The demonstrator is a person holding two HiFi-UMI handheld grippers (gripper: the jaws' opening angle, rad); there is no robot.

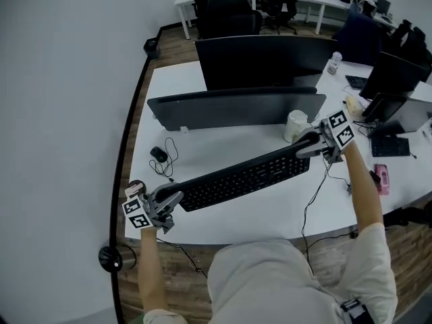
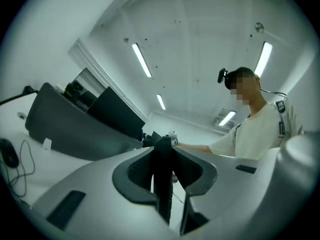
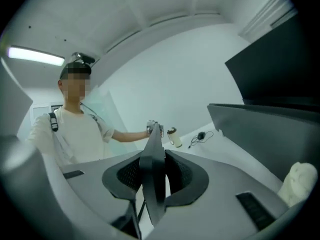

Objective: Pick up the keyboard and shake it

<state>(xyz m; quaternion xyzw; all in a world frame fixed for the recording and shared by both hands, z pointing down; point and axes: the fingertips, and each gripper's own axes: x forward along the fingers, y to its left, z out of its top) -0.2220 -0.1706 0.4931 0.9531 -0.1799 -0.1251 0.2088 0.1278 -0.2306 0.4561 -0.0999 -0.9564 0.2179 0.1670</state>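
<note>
The white worktop [image 1: 223,147] carries a dark monitor [image 1: 236,108]. In front of it the black keyboard [image 1: 243,175] slants over the worktop, keys up, spanning from tool to tool. The left tool [image 1: 167,200] clamps its near left end and the right tool [image 1: 309,145] its far right end, jaws narrow on the keyboard's thin edge.

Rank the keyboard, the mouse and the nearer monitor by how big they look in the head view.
1. The nearer monitor, widest and tallest.
2. The keyboard, somewhat shorter and slimmer, though it is closer to the camera.
3. The mouse, by far the smallest.
</note>
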